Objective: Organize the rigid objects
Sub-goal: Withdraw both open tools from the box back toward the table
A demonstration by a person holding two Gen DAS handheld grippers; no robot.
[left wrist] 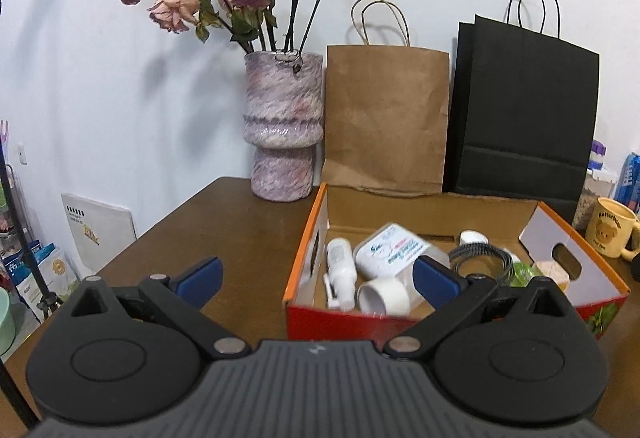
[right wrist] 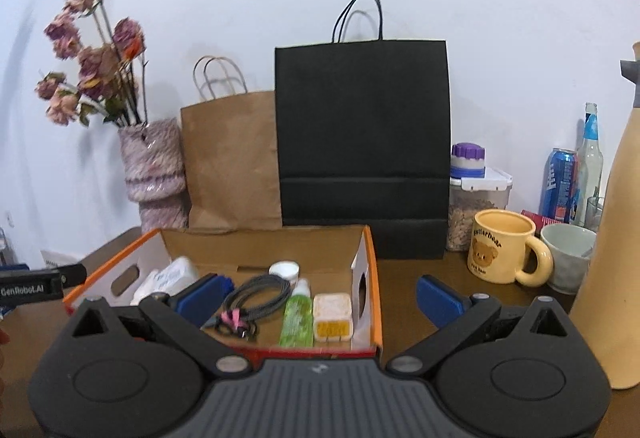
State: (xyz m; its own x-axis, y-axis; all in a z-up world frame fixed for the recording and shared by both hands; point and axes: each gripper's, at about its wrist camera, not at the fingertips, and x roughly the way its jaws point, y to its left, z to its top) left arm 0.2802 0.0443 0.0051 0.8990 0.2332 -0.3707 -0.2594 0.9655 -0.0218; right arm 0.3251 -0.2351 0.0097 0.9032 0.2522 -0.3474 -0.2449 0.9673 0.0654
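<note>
Both grippers hover spread and empty over the brown surface [left wrist: 248, 238], the left gripper [left wrist: 316, 280] and right gripper [right wrist: 322, 298] facing the open cardboard box [right wrist: 256, 250]. Inside it lie a white spray bottle [left wrist: 340, 270], tape roll [left wrist: 384, 296], coiled cable [right wrist: 256, 292], green bottle [right wrist: 298, 314] and a yellow charger [right wrist: 333, 316]

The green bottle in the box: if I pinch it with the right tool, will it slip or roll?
The green bottle looks like glossy clear plastic, so it may slip. It lies on its side and looks round, so a nudge could roll it, though the cable and yellow block beside it probably hem it in.
</note>
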